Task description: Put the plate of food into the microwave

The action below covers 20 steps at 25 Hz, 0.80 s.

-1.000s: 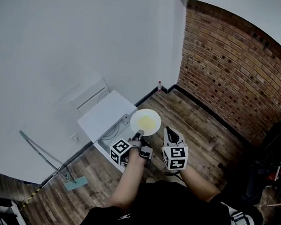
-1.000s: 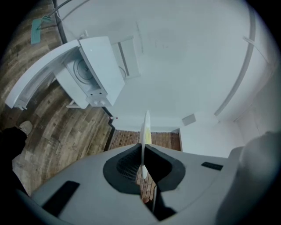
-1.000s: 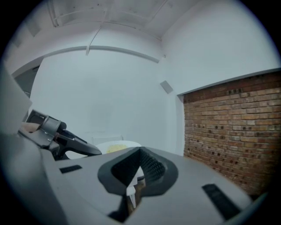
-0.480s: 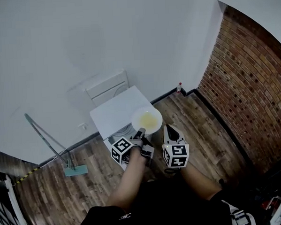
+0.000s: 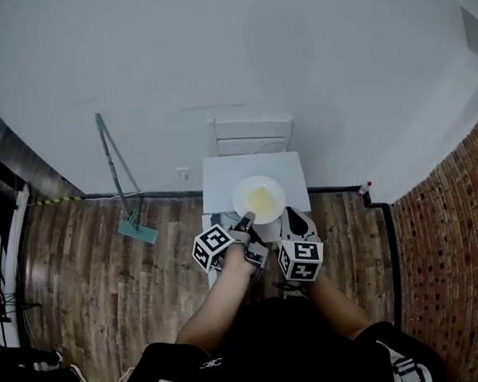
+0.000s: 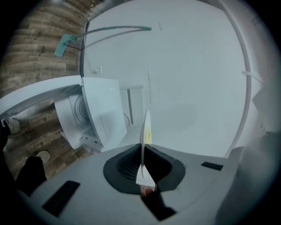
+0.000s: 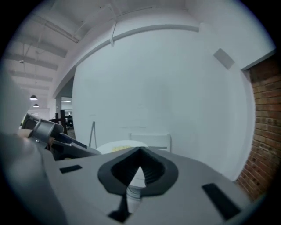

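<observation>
While the left gripper [image 5: 247, 220], arm stretched toward twelve o'clock, clamped the near rim of the plate [image 5: 259, 199], that plate hung above the microwave [image 5: 218, 175], not yet inside. Loading it was left, so the task seemed halfway. Right gripper [image 5: 295, 216], at the plate's four o'clock, had jaws together, empty.

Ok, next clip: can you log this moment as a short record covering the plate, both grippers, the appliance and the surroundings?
plate: white, face up, over the white appliance
food: yellow patch in the plate's middle
left gripper: shut on the plate's near rim
right gripper: jaws together, nothing between them, beside the plate
white appliance: against the wall, in front of the person; door state cannot be told
floor: mop leaning on the wall at left; small bottle by the wall at right
</observation>
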### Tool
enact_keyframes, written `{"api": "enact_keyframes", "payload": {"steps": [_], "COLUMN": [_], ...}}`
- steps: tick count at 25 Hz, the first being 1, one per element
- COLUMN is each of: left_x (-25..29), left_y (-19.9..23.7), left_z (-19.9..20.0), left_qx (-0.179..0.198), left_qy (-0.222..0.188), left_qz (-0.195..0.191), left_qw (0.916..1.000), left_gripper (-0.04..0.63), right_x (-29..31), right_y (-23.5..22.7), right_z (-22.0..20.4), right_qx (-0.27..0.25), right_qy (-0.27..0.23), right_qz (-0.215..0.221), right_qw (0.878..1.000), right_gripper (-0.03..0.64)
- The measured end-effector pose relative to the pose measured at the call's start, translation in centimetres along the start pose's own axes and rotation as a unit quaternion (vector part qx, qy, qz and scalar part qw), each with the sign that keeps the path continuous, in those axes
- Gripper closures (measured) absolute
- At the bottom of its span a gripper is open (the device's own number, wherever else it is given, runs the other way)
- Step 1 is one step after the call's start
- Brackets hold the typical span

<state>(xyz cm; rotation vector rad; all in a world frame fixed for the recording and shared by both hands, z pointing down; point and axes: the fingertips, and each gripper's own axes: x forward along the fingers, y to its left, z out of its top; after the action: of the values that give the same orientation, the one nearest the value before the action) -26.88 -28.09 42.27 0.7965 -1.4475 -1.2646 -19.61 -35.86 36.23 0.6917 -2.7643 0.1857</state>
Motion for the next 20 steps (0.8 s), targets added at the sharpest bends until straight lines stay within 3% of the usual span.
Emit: {"api": "enact_keyframes", "payload": {"steps": [5,9,14,20], "left_x": [0.2,-1.1,-1.4,-2.9], "left_y": [1.3,3.2,5.4,10.0], "left_z": [1.1,-0.2,-2.2,-4.0], "left_qx": [-0.037,-0.068,-0.075,-0.077], "left_qy": [-0.102,-0.18,-0.227,-0.266], "left_qz": [0.002,0.004,-0.004,0.018], "left_qw": [0.9941,0.9812,0.971,0.9607], "left_gripper": [0.584,0.584,0.584,0.584], "right_x": [3.8,4.9,6.0,5.3], "right_y": [-0.3,-0.1,-0.8,-0.2], "right_z": [0.7,-0.9,-3.2,-6.5], "right_qx": [-0.011,-0.025,-0.041,-0.037], "right_qy": [0.01,0.036,0.045,0.048], "right_qz": [0.099,0.18,0.229,0.272], "right_qw": [0.995,0.983,0.971,0.961], "right_gripper": [0.609,0.609,0.609,0.609]}}
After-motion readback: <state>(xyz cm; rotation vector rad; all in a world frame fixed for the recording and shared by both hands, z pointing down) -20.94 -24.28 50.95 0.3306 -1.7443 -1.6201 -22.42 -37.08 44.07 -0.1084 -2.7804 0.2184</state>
